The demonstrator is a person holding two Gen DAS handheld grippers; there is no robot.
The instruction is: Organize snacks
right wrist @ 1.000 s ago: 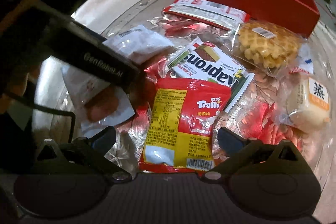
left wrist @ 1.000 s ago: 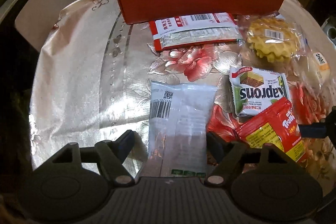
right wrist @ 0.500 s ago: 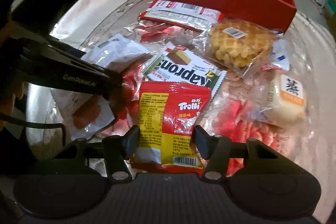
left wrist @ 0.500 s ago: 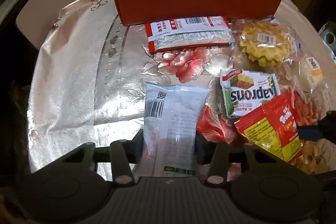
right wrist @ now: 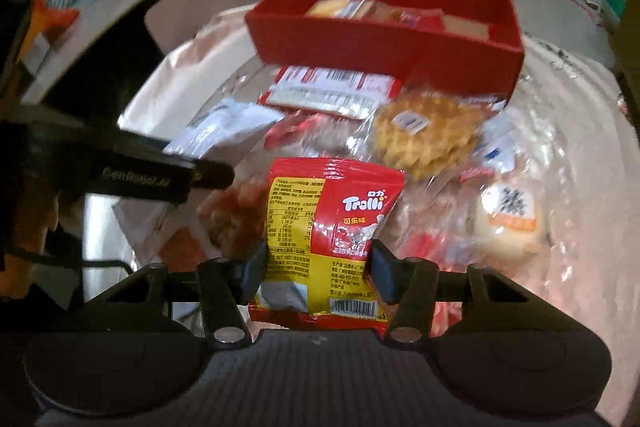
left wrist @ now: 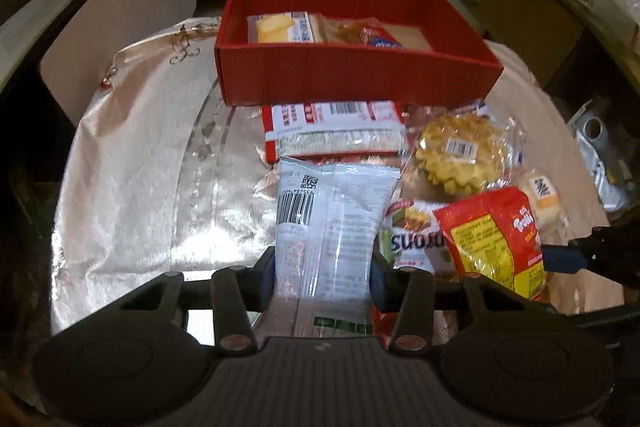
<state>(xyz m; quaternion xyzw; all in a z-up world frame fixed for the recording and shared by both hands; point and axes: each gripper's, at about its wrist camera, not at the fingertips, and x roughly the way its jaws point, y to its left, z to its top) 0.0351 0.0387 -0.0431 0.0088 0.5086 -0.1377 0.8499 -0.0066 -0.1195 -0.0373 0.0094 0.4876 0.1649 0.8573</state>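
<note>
While both tongs stay clenched, the left tongs (left wrist: pixel 322 273) on the white pack (left wrist: pixel 330 223) and the right tongs (right wrist: pixel 318 267) on the Trolli bag (right wrist: pixel 330 227), each light, crinkly, slippery packet hangs pinched across its lower middle, short of the red box (left wrist: pixel 352 79) at the table's far edge.

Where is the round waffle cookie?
In the left wrist view, the wrapped waffle lies right of centre, just before the red box, beside the red-and-white packet.
</note>
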